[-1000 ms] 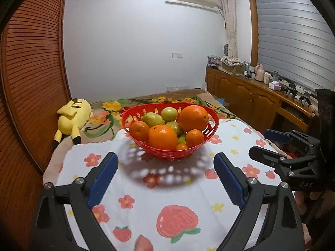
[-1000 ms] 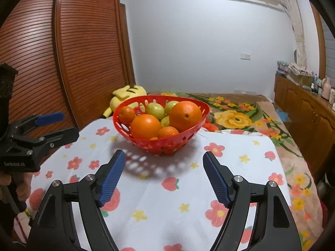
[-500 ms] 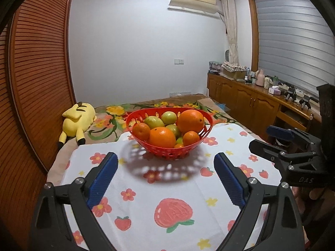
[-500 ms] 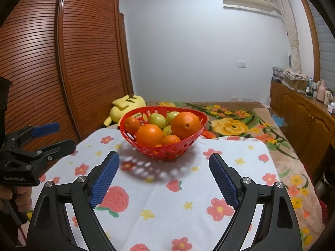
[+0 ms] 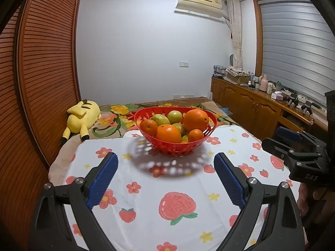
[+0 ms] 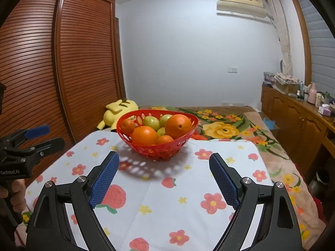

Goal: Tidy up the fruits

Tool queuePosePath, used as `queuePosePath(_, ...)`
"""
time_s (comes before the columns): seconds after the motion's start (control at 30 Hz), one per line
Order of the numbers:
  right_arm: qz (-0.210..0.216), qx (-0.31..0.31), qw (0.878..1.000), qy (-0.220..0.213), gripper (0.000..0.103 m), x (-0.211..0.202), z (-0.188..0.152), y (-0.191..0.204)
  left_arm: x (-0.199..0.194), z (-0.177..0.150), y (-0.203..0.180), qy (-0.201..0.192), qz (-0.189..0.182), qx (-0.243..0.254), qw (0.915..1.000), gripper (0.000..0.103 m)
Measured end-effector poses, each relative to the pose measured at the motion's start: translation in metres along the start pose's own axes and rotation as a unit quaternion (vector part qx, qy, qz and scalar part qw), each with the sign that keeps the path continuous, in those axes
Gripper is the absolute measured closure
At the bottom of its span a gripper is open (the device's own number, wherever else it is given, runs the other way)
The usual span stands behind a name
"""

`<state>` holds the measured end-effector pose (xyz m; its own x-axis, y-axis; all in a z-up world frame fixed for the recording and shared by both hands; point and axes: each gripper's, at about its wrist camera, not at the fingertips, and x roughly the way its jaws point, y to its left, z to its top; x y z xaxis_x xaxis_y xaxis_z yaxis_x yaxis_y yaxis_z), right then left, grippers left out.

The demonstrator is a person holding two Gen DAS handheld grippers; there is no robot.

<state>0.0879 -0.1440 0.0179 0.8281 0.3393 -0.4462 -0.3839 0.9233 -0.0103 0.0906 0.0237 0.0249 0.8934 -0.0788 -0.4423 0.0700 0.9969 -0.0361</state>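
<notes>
A red plastic basket (image 5: 206, 136) stands on a white cloth with flower and strawberry prints (image 5: 171, 188). It holds several oranges, such as a large orange (image 5: 196, 120), and green fruits, such as a green fruit (image 5: 174, 116). The basket also shows in the right wrist view (image 6: 180, 145). My left gripper (image 5: 165, 167) is open and empty, well short of the basket. My right gripper (image 6: 164, 168) is open and empty, also short of the basket. Each gripper shows at the edge of the other's view.
A yellow plush toy (image 5: 82, 118) lies on the floral bedspread (image 6: 222, 128) behind the cloth. Slatted wooden wardrobe doors (image 5: 44, 62) stand on the left. A wooden sideboard (image 5: 251, 106) with bottles and boxes runs along the right wall.
Both grippers have drawn back and risen from the basket, so it looks smaller and farther away. Both stay open and empty.
</notes>
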Motion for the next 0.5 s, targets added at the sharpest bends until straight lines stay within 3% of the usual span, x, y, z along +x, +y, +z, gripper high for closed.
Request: queuePosePath(0.5,-0.006,0.008,1.0,-0.001,0.013,-0.0013,-0.002,-0.0016,-0.0032,-0.0044,0.0022,-0.003,0.003,-0.004,1.0,0.009)
